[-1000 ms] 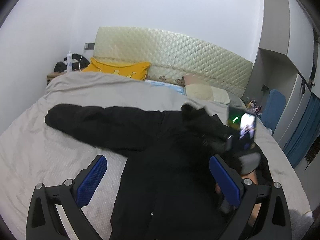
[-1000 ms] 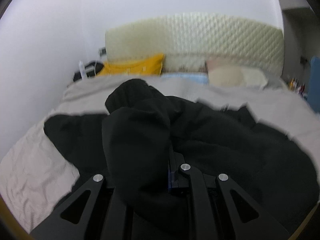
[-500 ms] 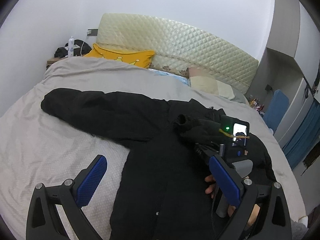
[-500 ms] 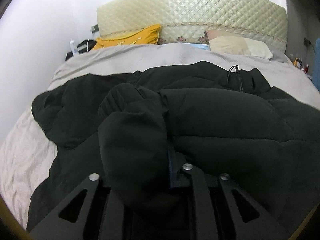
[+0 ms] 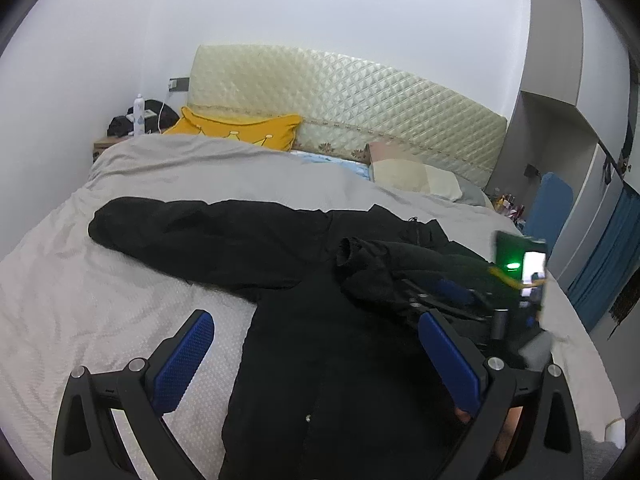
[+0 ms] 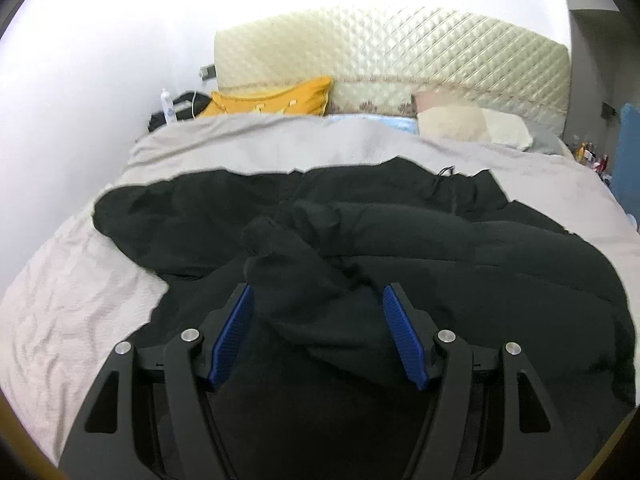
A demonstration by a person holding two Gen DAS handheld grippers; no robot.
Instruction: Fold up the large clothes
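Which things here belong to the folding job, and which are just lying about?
Part of the job:
- black coat
- its sleeve, between the just-opened jaws of the right hand-held gripper
- left hand-held gripper, open
- bed, the folding surface

Lying about:
- yellow pillow
- beige pillow
- bottle
- black bag

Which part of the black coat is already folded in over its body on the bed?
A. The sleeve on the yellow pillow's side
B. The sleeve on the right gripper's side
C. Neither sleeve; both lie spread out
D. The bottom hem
B: in the left wrist view the sleeve by the right gripper lies across the black coat, while the other sleeve stretches out flat on the bed.
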